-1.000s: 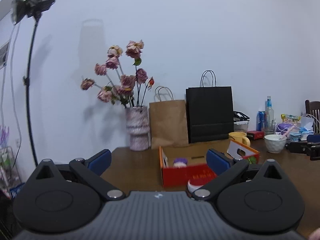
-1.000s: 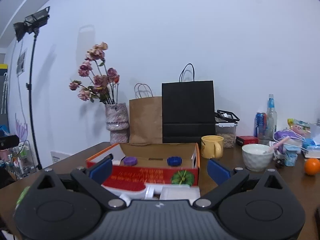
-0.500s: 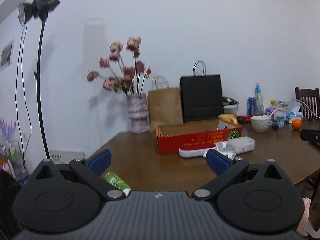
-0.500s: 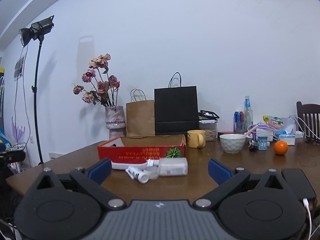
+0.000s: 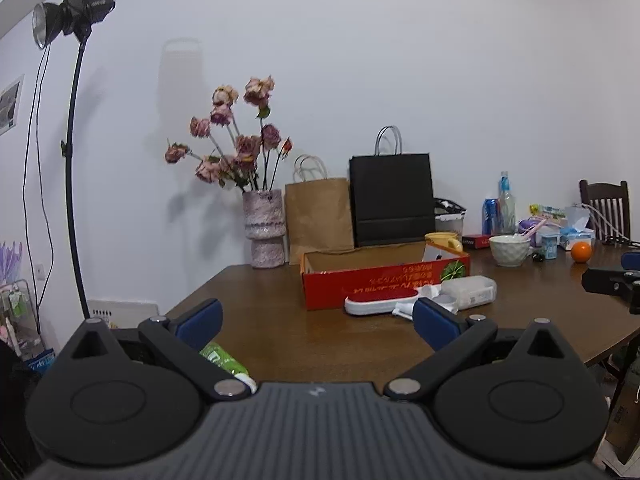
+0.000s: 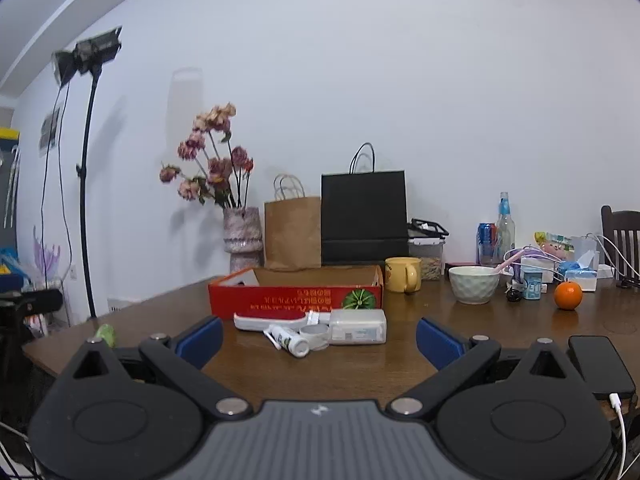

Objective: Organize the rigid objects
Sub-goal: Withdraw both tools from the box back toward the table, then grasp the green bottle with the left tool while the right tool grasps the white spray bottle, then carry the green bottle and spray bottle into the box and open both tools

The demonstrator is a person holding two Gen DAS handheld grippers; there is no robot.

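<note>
A red cardboard box [image 6: 296, 300] [image 5: 384, 282] lies open on the brown table [image 6: 360, 364]. In front of it sit a white and red flat case [image 6: 272, 321] [image 5: 380, 304], a clear plastic box [image 6: 358, 326] [image 5: 470, 290], a small white bottle [image 6: 290, 340] and a tape roll [image 6: 314, 332]. A green tube [image 5: 222, 358] [image 6: 106, 333] lies near the table's left front edge. My left gripper [image 5: 316, 320] is open and empty, held back from the table edge. My right gripper [image 6: 318, 334] is open and empty too, in front of the small items.
A vase of dried flowers [image 6: 242, 236], a brown bag [image 6: 292, 236] and a black bag [image 6: 362, 216] stand at the back. A yellow mug [image 6: 402, 274], white bowl [image 6: 474, 283], orange [image 6: 567, 295], cans and bottles fill the right. A black phone [image 6: 600, 364] lies at the front right.
Both grippers have pulled back from the red box toward the table's front edge, so the box and the items look smaller and farther. Both stay open.
</note>
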